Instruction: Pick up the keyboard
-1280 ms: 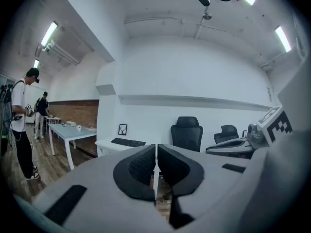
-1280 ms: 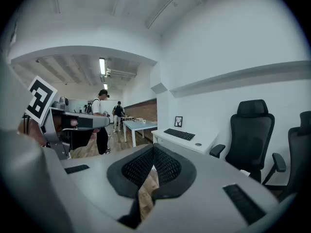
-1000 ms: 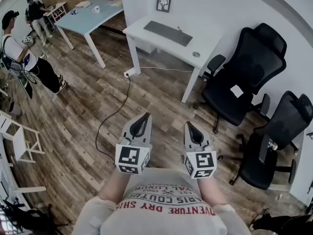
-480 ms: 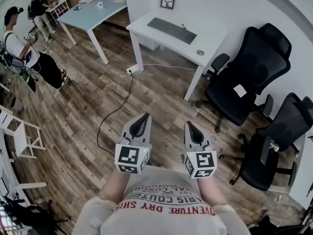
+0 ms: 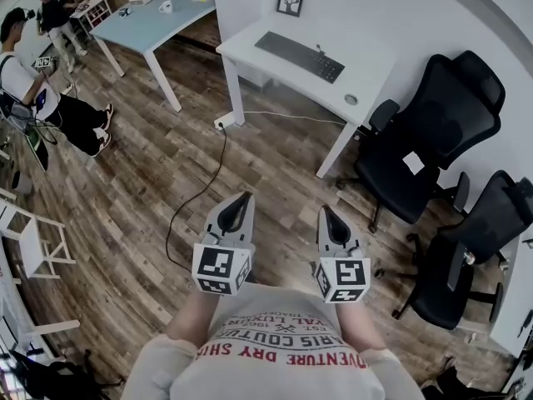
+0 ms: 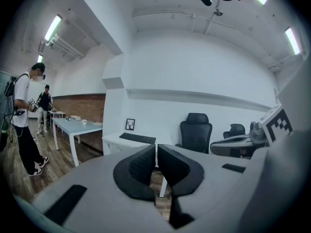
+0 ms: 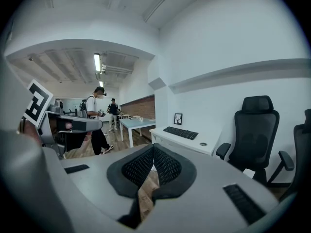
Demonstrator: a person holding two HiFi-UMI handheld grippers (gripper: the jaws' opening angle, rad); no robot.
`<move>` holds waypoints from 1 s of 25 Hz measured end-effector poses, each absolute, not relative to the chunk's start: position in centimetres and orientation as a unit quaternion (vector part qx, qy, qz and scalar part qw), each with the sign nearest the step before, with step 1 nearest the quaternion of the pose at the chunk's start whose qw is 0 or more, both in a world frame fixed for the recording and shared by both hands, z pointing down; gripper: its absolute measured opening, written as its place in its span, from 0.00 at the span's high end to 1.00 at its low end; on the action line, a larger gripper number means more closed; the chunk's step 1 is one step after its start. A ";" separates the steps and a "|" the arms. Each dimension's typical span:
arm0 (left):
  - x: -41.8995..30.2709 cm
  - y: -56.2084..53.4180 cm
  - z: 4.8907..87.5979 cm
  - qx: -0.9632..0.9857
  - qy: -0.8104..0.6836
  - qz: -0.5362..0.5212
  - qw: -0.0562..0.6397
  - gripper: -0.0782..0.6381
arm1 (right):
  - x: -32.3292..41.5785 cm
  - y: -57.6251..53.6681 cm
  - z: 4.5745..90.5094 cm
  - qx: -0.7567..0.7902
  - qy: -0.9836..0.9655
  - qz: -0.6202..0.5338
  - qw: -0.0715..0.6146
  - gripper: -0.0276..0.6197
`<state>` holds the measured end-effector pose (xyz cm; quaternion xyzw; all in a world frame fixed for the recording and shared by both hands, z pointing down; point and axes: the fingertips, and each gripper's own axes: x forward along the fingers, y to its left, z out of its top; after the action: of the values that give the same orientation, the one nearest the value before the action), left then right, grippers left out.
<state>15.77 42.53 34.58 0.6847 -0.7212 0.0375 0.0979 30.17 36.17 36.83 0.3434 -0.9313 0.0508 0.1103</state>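
Observation:
A dark keyboard [image 5: 300,56] lies on a white desk [image 5: 366,77] against the far wall; it also shows in the left gripper view as the keyboard [image 6: 138,138] and in the right gripper view as the keyboard [image 7: 181,132]. My left gripper [image 5: 241,202] and right gripper [image 5: 330,217] are held side by side in front of my chest, well short of the desk, over the wooden floor. Both are shut with nothing between the jaws. A small framed picture [image 5: 291,0] stands behind the keyboard.
Two black office chairs [image 5: 425,144] [image 5: 475,248] stand right of the desk. A power strip [image 5: 223,123] and a black cable [image 5: 193,194] lie on the floor. A pale blue table [image 5: 146,23] is at the back left, with two people [image 5: 37,82] beside it.
The desk, the keyboard and the chairs have shifted slightly right and down in the head view as I walk toward them. Both grippers keep their place before me, still shut.

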 end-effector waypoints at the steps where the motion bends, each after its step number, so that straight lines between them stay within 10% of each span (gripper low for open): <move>1: 14.4 42.0 34.6 0.685 -0.720 0.037 0.101 0.85 | 29.0 35.7 36.9 0.346 -0.930 0.051 0.113 0.92; 25: -12.1 30.1 36.3 0.707 -0.694 0.021 0.134 0.85 | 6.7 23.6 38.2 0.429 -0.889 0.097 0.129 0.92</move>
<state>-12.06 30.07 36.27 0.7071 -0.6940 0.0210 0.1336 6.72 23.56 38.21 0.4287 -0.8889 0.0972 0.1292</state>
